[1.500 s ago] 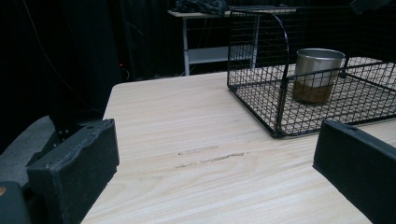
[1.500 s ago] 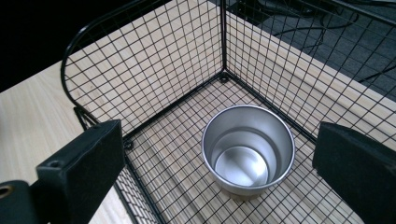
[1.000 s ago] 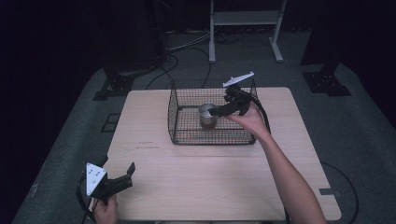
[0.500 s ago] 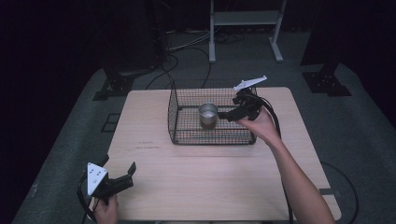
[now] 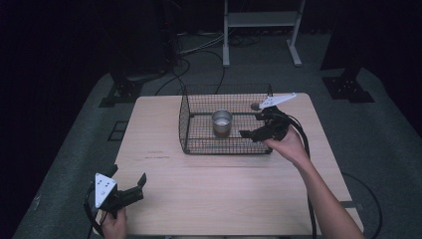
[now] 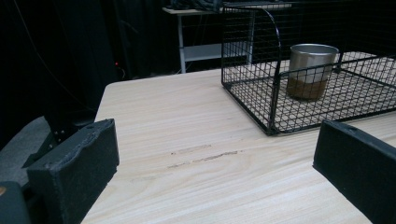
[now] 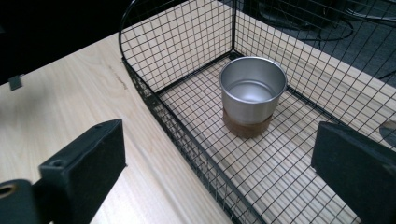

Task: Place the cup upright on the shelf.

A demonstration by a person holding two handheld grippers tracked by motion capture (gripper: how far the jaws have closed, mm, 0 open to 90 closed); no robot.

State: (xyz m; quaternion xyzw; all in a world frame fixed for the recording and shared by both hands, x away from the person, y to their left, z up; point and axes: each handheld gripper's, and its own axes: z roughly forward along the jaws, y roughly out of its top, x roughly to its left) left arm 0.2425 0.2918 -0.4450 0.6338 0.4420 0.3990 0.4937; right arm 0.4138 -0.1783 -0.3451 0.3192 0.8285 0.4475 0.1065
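A black wire basket (image 5: 184, 124) stands on the far middle of the wooden table (image 5: 199, 199). Inside it a steel cup (image 5: 222, 122) with a brown base stands upright, touched by nothing. My right gripper (image 5: 250, 125) hovers open over the basket's right end, jaws pointing left at the cup. In the right gripper view the cup (image 7: 252, 93) sits ahead between the wide-apart jaws, behind the basket's wall (image 7: 187, 46). My left gripper (image 5: 128, 175) rests open at the table's near left corner. The left gripper view faces the basket (image 6: 275, 93) and the cup (image 6: 312, 70) across bare wood.
Beyond the table stand a white metal frame (image 5: 259, 20), floor cables (image 5: 199, 50) and two black stand bases (image 5: 122, 92) (image 5: 348, 87). A small dark round mark (image 5: 255, 105) lies behind the basket. The table's near half is bare wood.
My right gripper was against the cup inside the basket. It has let go and drawn back to the right and nearer, leaving the cup standing. The left gripper has not moved.
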